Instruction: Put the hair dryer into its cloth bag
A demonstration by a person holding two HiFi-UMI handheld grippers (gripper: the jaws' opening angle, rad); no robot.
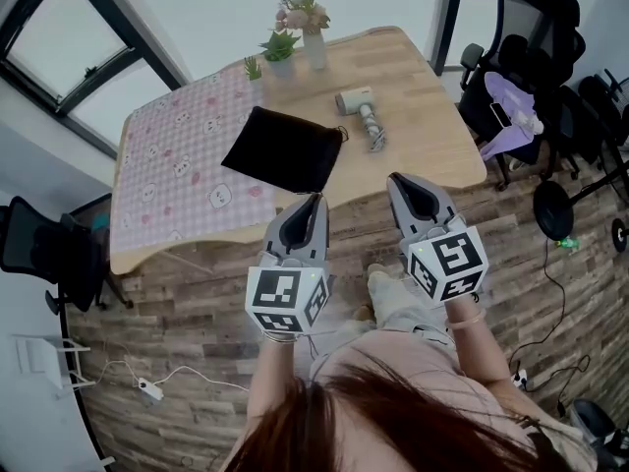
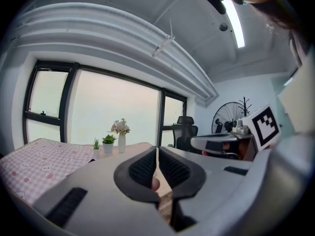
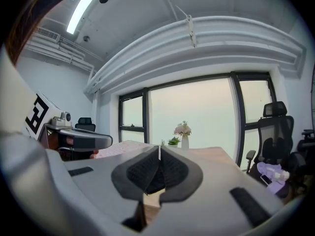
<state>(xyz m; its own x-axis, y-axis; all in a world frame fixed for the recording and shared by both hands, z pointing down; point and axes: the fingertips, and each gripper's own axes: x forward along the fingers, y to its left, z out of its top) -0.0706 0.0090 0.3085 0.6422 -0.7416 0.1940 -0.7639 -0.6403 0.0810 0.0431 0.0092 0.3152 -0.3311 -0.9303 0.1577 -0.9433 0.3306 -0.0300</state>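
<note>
- On the far tabletop (image 1: 432,116), the hair dryer (image 1: 359,106) lies handle toward us, ahead of the right gripper (image 1: 395,179) (the closer one).
- It and the left gripper (image 1: 315,198) have jaws together, empty.

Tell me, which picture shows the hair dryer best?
The head view: the hair dryer lies in full sight on the wooden table, right of the black cloth bag. Neither gripper view shows it; on the table they show only the vase of flowers.
</note>
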